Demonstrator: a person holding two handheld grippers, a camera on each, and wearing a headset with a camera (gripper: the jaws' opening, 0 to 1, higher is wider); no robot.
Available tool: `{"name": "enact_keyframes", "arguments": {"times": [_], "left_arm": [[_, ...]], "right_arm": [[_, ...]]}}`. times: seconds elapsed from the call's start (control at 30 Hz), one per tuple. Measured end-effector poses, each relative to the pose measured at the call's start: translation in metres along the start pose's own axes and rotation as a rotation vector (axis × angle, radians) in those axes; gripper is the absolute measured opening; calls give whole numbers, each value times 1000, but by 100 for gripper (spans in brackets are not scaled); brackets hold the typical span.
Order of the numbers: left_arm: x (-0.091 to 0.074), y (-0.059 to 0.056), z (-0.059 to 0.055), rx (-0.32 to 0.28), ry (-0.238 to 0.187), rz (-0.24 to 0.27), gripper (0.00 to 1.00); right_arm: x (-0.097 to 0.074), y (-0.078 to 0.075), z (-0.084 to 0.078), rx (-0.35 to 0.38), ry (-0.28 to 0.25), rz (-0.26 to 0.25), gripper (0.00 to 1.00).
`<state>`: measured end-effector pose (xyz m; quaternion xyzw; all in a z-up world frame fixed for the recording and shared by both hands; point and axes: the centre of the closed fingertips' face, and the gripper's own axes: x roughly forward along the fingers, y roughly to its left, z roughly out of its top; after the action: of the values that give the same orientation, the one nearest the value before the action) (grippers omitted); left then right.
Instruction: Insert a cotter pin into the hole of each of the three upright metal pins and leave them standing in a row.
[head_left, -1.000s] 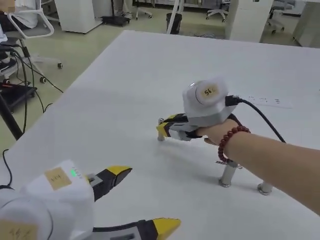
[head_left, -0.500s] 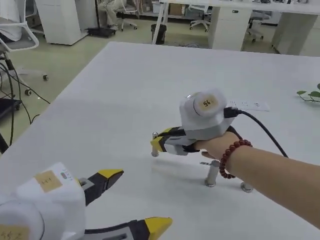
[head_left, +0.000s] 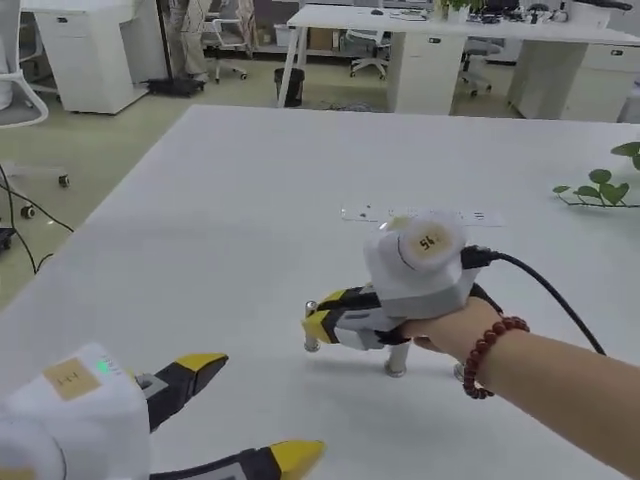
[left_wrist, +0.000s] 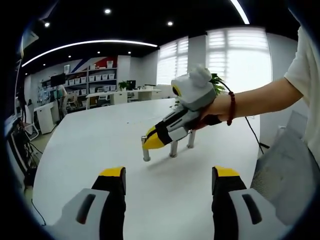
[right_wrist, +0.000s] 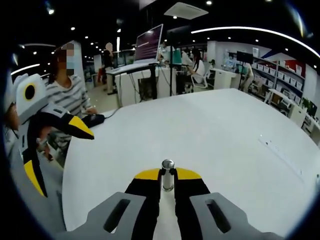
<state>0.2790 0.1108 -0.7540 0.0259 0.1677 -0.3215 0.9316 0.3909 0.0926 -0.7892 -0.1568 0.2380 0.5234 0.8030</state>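
Right yellow-tipped gripper (head_left: 316, 325) stays clenched on the silver upright metal pin (right_wrist: 168, 166), 9 o'clock of two others (left_wrist: 173, 149); left gripper (left_wrist: 169, 174) gapes, empty.

White desks (head_left: 440, 70) and office chairs (head_left: 222, 40) behind.

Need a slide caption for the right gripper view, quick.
Right gripper clamps an upright metal pin on the white table; open left gripper alongside.

A white table (head_left: 230, 200) carries three metal pins (left_wrist: 173, 148) upright in a row under the right tongs (head_left: 316, 326), the end pin (right_wrist: 167, 175) between their jaws. A power strip (head_left: 420, 215) lies beyond.
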Motion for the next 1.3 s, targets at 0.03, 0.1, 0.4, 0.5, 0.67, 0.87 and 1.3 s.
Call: {"name": "enact_keyframes", "arguments": {"times": [0.03, 0.1, 0.4, 0.5, 0.67, 0.87, 1.3], "left_arm": [[0, 0, 0, 0, 0, 0, 69], [0, -1, 0, 0, -1, -2, 69], [2, -6, -1, -6, 0, -10, 69], [3, -7, -1, -5, 3, -12, 68], [3, -10, -1, 1, 7, -17, 68], [3, -13, 0, 3, 7, -25, 68], [4, -15, 0, 6, 5, -32, 67]], "right_arm": [[-2, 2, -1, -2, 0, 2, 10], [-8, 4, -4, -6, 3, 2, 10], [-26, 13, -20, -32, 21, -3, 10], [-32, 14, -25, -34, 27, -14, 10], [-39, 15, -33, -12, 27, -22, 10], [-47, 20, -46, 3, 40, -26, 10], [-60, 23, -62, 26, 38, -42, 10]]}}
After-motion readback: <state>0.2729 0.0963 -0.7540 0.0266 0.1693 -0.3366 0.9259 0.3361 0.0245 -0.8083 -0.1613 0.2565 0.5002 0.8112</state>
